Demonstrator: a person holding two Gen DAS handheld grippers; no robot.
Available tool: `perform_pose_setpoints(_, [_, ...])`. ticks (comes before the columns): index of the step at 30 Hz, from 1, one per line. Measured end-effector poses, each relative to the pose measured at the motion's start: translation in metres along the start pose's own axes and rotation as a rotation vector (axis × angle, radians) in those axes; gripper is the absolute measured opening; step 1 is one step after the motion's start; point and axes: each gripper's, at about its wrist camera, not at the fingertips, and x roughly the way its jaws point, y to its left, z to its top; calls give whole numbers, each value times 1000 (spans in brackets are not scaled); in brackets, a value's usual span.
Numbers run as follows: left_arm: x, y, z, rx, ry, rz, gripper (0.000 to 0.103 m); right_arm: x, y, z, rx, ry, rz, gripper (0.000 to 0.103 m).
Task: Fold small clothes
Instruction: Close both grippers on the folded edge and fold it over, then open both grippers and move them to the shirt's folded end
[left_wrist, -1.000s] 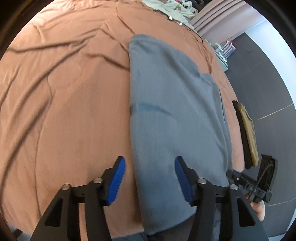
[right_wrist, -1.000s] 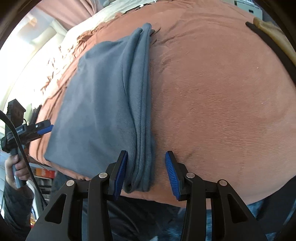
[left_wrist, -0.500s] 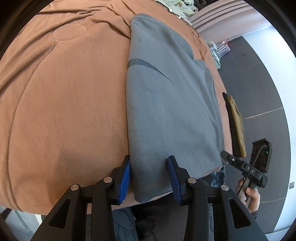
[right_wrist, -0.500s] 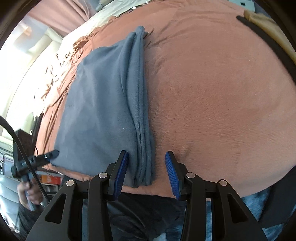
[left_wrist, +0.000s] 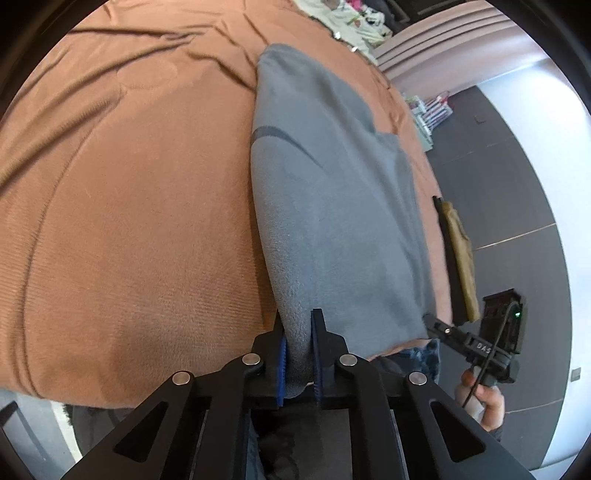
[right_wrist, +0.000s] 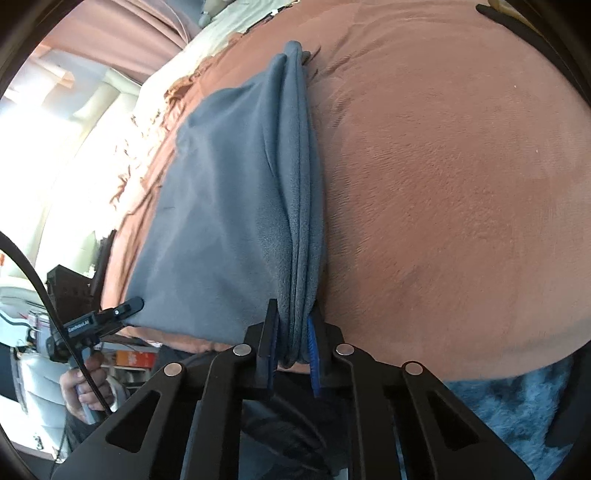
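- Grey fleece garment (left_wrist: 332, 206), folded lengthwise, is lying on the bed's rust-brown plush blanket (left_wrist: 129, 221), near edge hanging toward the person.
- Left claw (left_wrist: 298, 354) is closing, pads pinching the garment's near left corner.
- Right claw (right_wrist: 291, 343) is closing on the stacked fold edge at the near right corner.
- Judgement: lifting both corners level and together should be keeping layers aligned for the next fold.
- Lettering on the other claw's body is showing in each view, too blurred to read reliably.

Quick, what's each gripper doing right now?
Left gripper: jaws closing, pads pinching the near left corner of the grey garment.
Right gripper: jaws closing, pads pinching the garment's near right corner.
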Motion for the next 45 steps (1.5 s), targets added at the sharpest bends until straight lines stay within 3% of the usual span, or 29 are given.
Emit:
perform_pose_setpoints(9, [-22, 0, -4, 82, 55, 9, 11, -2, 1, -16, -47, 34, 96, 9])
perform_pose_setpoints(13, [-25, -1, 0, 113, 66, 24, 16, 4, -3, -5, -37, 53, 61, 12])
perform_pose_setpoints(14, [-24, 0, 6, 103, 60, 37, 21, 4, -5, 0, -34, 48, 47, 16])
perform_pose_setpoints(16, [-22, 6, 14, 68, 42, 52, 45, -1, -8, 9, -29, 8, 35, 42])
perform_pose_setpoints(17, [-23, 10, 20, 49, 18, 48, 51, -4, -10, 13, -21, -13, 40, 66])
perform_pose_setpoints(18, [-23, 12, 25, 35, -3, 48, 59, -6, -12, 18, -17, -32, 47, 73])
perform_pose_setpoints(28, [-1, 23, 72, -35, -49, 99, 62, 27, -33, 69, -5, -21, 68, 73])
perform_pose_setpoints(34, [2, -9, 106, 67, -91, 140, 62, 42, -21, 86, -19, -36, 54, 73])
perform_pose_setpoints(41, [25, -55, 142, 231, -83, 185, 61, 54, -13, 113, -33, -38, 38, 73])
perform_pose_setpoints(45, [45, -72, 155, 310, -59, 214, 46, 63, -12, 122, -40, -31, 46, 73])
